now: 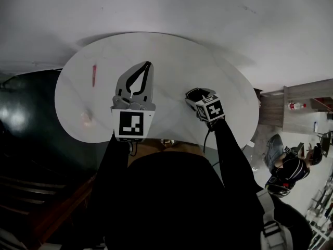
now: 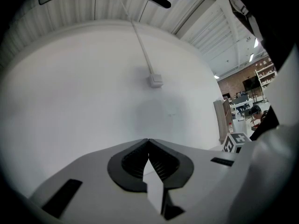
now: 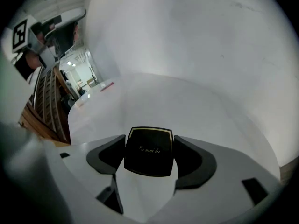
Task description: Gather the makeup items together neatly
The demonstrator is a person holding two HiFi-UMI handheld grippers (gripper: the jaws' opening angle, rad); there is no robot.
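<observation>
Gathering looks barely begun. On the white table [image 1: 171,51] a red stick [image 1: 94,75] lies at ten o'clock and a small pinkish item [image 1: 86,117] at eight, near the rim, well apart. The left gripper [image 1: 149,64] is closed on nothing mid-table. The right gripper [image 3: 149,141] clamps a black compact [image 3: 148,155] at four o'clock, and the bare centre leaves room.

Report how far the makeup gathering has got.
Nothing looks grouped yet. In hand: the right gripper grips a black compact at the table. The left gripper is shut, empty. To do: the red stick and small pink item lie apart.
</observation>
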